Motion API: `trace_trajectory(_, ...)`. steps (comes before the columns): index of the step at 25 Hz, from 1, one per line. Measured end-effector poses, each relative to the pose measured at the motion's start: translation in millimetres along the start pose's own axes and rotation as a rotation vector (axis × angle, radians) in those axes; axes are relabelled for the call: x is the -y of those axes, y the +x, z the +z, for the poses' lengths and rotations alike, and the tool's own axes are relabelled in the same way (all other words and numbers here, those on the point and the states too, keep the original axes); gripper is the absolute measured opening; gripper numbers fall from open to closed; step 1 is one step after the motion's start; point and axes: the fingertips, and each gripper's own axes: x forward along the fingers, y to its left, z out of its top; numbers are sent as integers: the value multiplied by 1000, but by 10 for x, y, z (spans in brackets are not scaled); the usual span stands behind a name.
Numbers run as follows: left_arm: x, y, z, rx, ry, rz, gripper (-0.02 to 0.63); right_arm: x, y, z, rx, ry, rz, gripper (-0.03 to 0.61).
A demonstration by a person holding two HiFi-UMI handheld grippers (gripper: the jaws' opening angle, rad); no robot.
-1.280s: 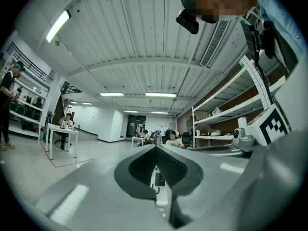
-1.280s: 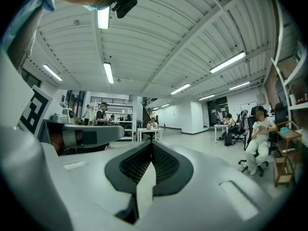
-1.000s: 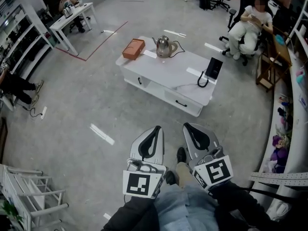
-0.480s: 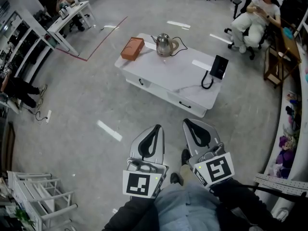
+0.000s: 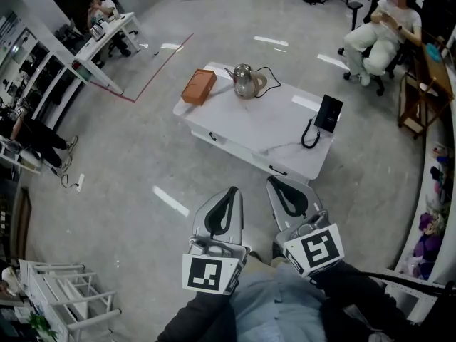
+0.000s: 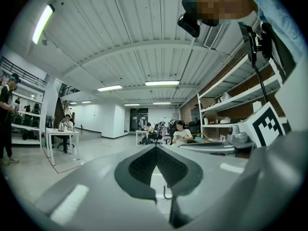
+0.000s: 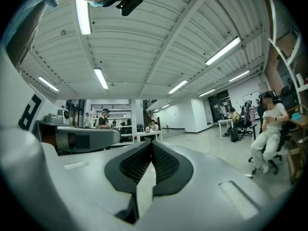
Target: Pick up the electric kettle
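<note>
- Electric kettle (image 5: 244, 82): small in head view, on far part of low white table (image 5: 249, 127), upright. Its cord (image 5: 271, 85) loops just beside it. Base and lid detail too small to tell.
- Neither gripper view shows the kettle. Both tilt up toward ceiling, and the jaw bodies block the lower half.
- Left gripper (image 5: 222, 212) (image 6: 155, 150): jaws clenched tip to tip, nothing between. Held low, near the person's lap, well apart from table.
- Right gripper (image 5: 287, 198) (image 7: 152, 148): jaws pressed together, empty, just beside the left one.
- Orange box (image 5: 199, 86): on table's left end, near kettle, not touching.
- Black phone-like unit (image 5: 329, 112): on table's right end w/ curly cord.
- Open floor between grippers and table.
- Seated person (image 5: 381, 34): on chair, top right, beyond table.
- White rack (image 5: 60, 294): bottom left, cut off by frame edge.
</note>
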Motion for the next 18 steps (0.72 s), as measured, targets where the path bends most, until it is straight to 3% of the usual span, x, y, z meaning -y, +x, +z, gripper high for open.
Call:
trace_trajectory(7, -217, 196, -75, 6, -17, 23, 0, 82, 299, -74, -20, -9, 21, 26)
trace_trajectory(18, -1102, 505, -183, 9, -54, 11, 0, -60, 1177, -230, -67, -12, 11, 26)
